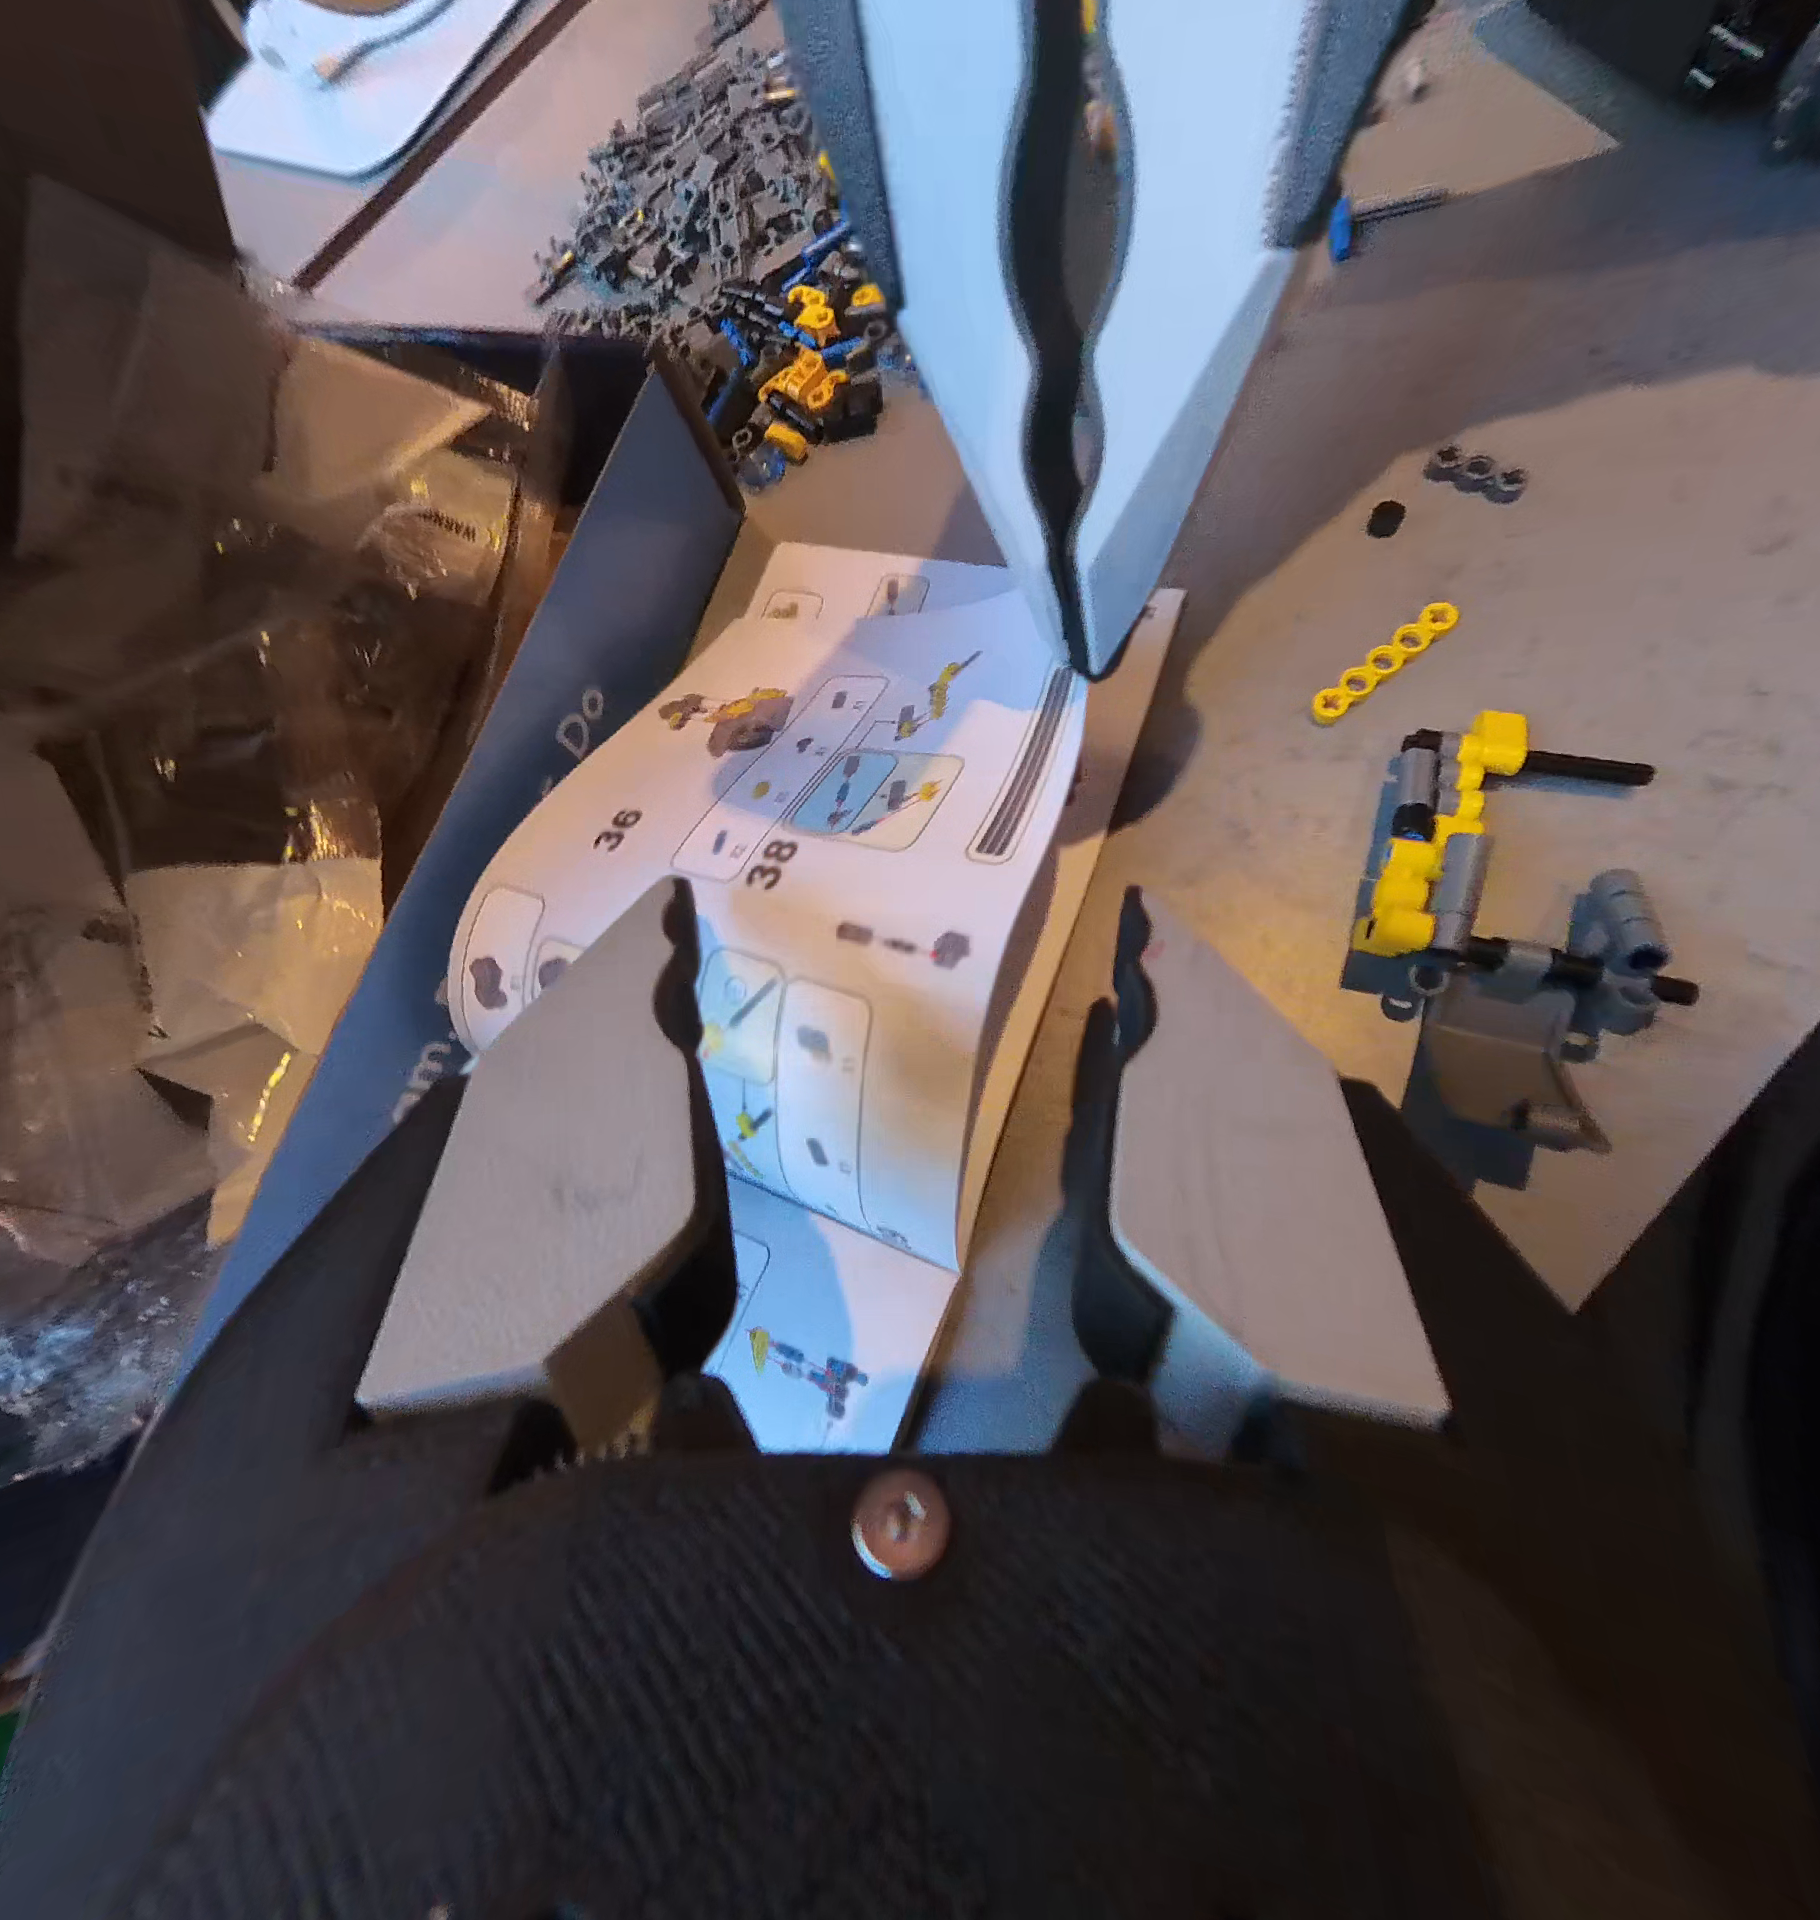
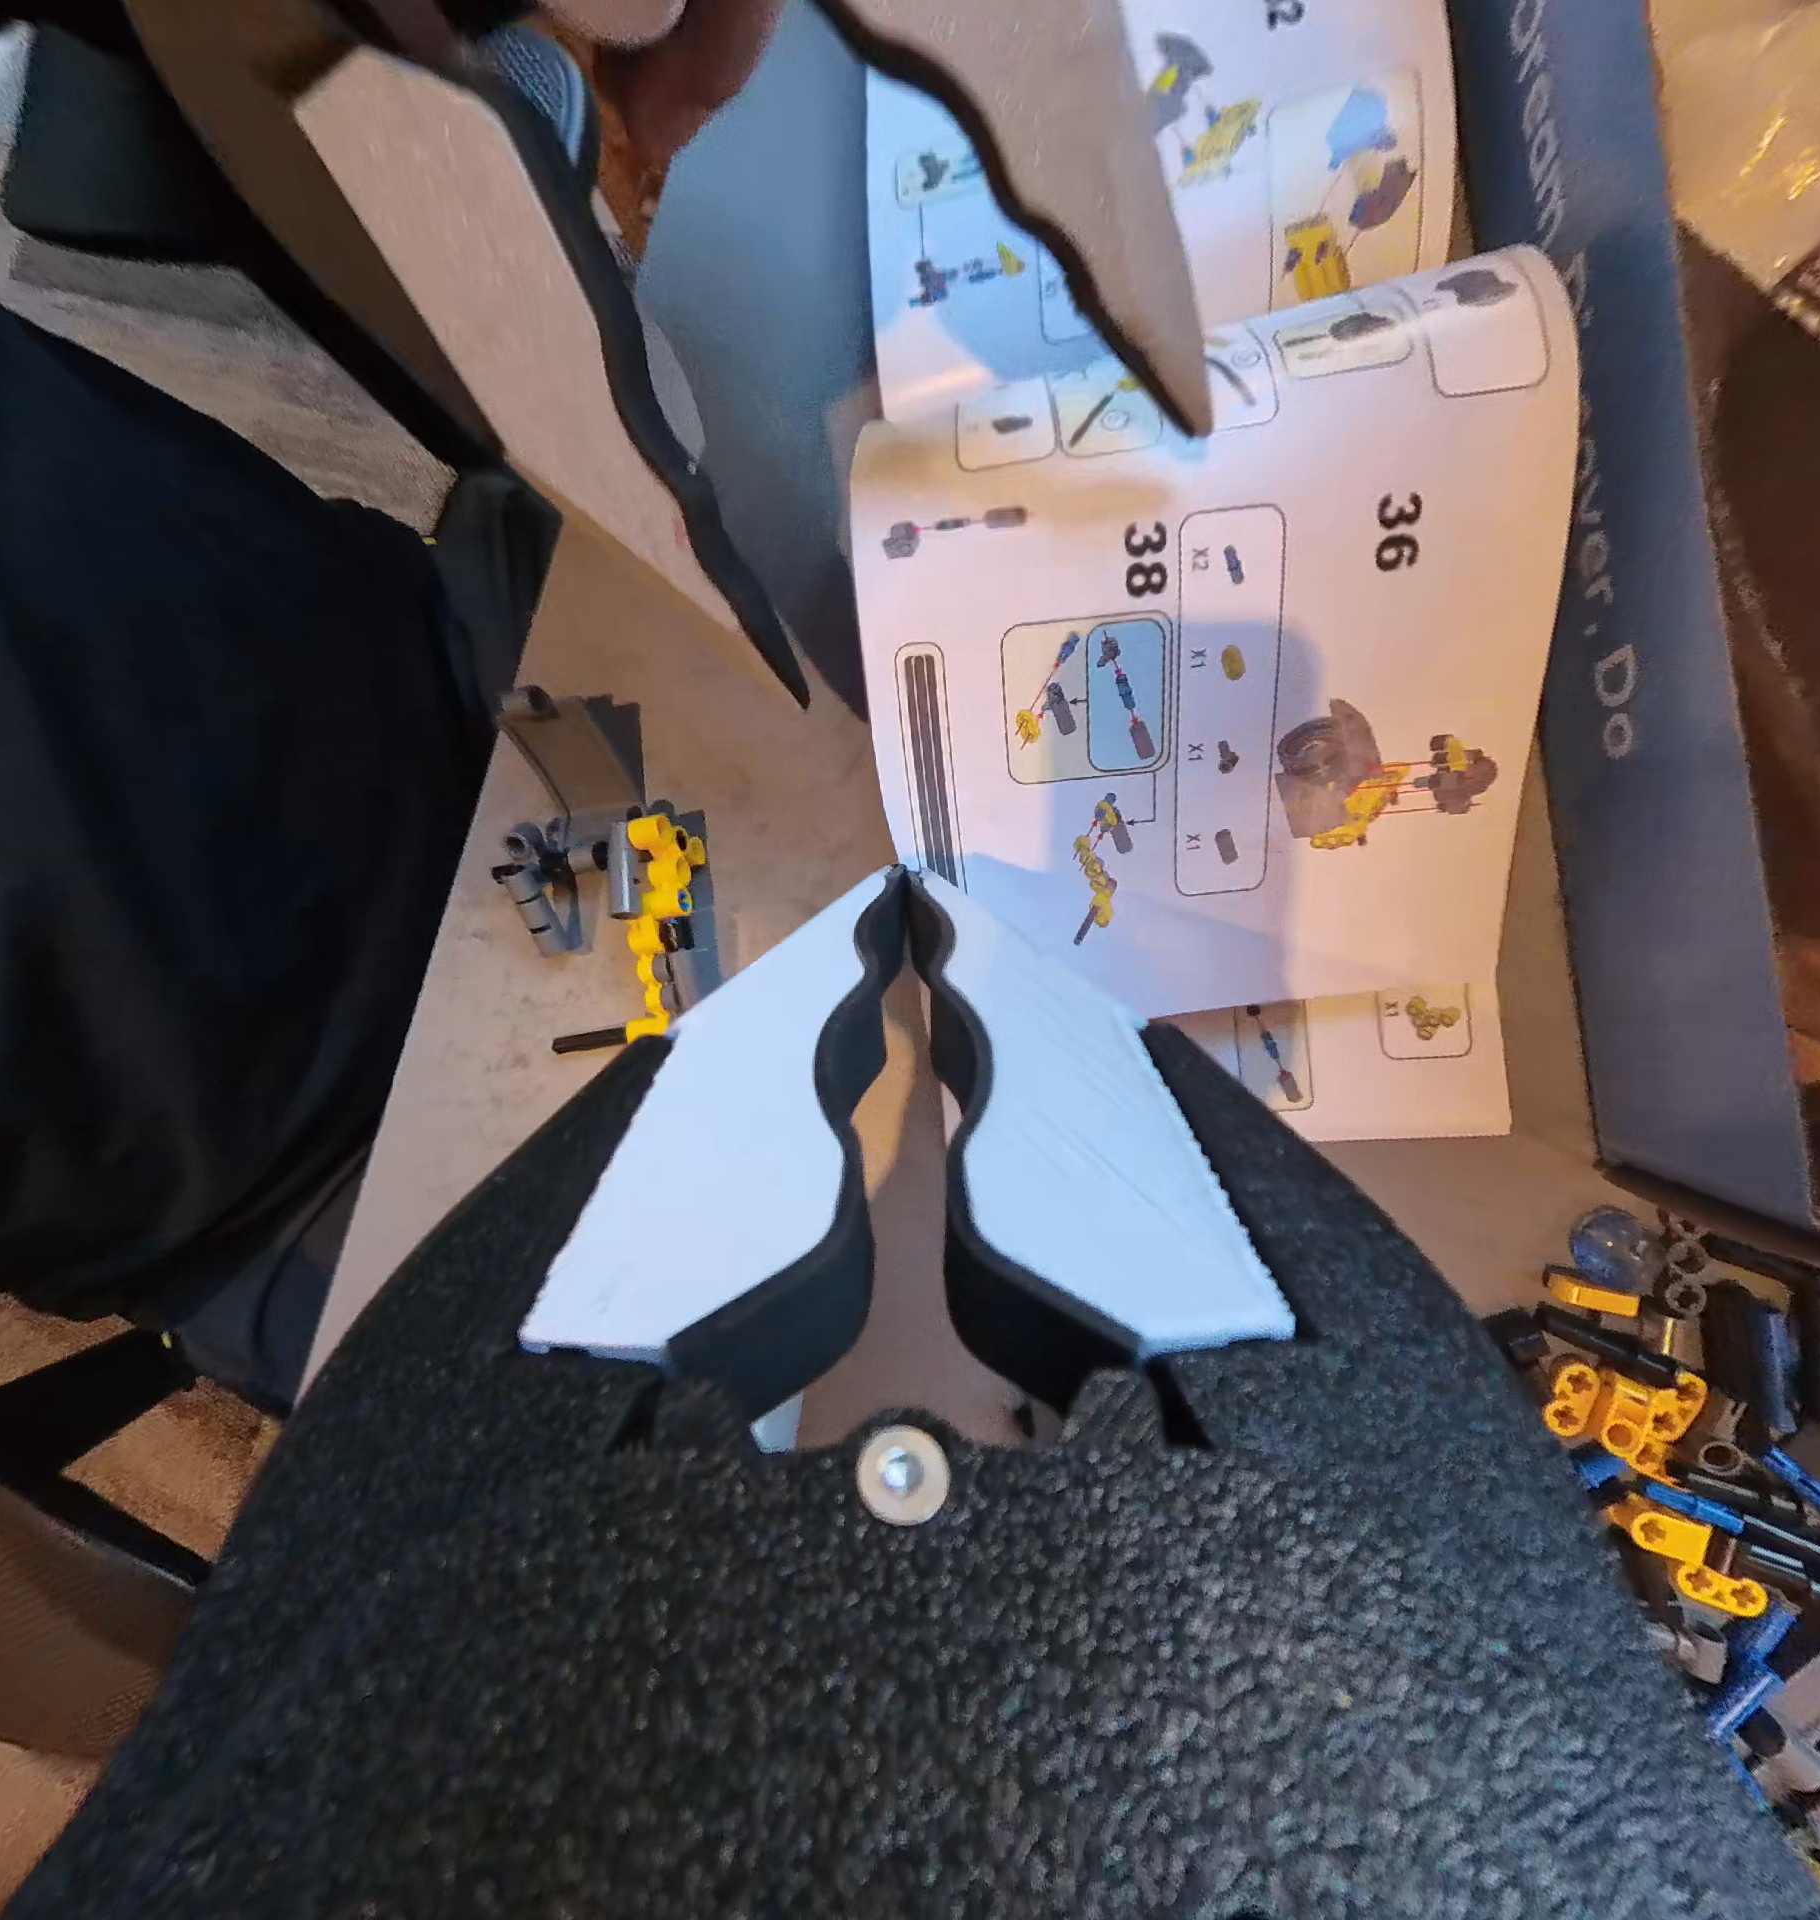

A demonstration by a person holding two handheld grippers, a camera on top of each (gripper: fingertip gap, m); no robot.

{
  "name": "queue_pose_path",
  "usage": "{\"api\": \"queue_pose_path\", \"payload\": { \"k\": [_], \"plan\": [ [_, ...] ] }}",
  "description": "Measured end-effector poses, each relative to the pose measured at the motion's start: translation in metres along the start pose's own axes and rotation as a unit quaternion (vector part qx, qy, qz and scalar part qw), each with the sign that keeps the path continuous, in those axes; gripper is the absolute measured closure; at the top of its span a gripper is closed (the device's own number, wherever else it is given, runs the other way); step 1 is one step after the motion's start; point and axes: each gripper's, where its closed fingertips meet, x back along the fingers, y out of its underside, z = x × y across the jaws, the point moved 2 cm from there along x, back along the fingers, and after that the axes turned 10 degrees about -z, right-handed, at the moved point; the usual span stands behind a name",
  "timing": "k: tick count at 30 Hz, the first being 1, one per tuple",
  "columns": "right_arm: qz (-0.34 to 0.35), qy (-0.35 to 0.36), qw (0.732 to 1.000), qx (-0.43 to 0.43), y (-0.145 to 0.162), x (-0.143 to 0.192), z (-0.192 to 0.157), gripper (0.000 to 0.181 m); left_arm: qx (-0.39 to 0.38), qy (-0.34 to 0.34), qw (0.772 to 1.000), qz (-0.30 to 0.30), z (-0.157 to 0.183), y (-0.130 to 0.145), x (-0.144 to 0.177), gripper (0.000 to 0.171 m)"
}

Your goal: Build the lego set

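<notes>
An open instruction booklet (image 1: 885,831) lies on the table, and its top page (image 2: 1301,582) curls upward. My right gripper (image 2: 901,881), with white fingers, is shut on the edge of that page at its near corner; it also shows in the left wrist view (image 1: 1077,649), coming in from the top. My left gripper (image 1: 904,899), with grey fingers, is open and empty just above the booklet, one finger on each side of the curled page. It also shows at the top of the right wrist view (image 2: 996,561).
A yellow and grey part-built brick model (image 1: 1446,894) (image 2: 636,894) lies beside the booklet. A yellow holed beam (image 1: 1389,660) and small dark parts (image 1: 1472,473) lie farther off. A pile of loose parts (image 1: 719,177) (image 2: 1695,1455) sits nearby. A dark box flap (image 1: 532,790) (image 2: 1633,727) borders the booklet, with plastic bags (image 1: 158,831) behind it. The tips of one gripper are about 6 cm away from the tips of the other.
</notes>
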Motion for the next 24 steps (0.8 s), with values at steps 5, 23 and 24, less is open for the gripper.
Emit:
{"api": "queue_pose_path", "payload": {
  "k": [5, 23, 24],
  "plan": [
    [0.03, -0.011, 0.999, -0.014, -0.009, 0.012, -0.004, 0.181, -0.063, -0.053, 0.996, -0.02, 0.001, -0.008, -0.005, 0.135],
    [0.173, 0.246, 0.936, -0.182, 0.047, 0.038, 0.0, 0.15, 0.051, 0.12, 0.991, 0.011, 0.027, 0.007, -0.038, 0.171],
    [0.172, 0.246, 0.937, -0.178, 0.048, 0.034, -0.001, 0.15, 0.058, 0.127, 0.99, 0.014, 0.027, 0.007, -0.038, 0.171]
  ]
}}
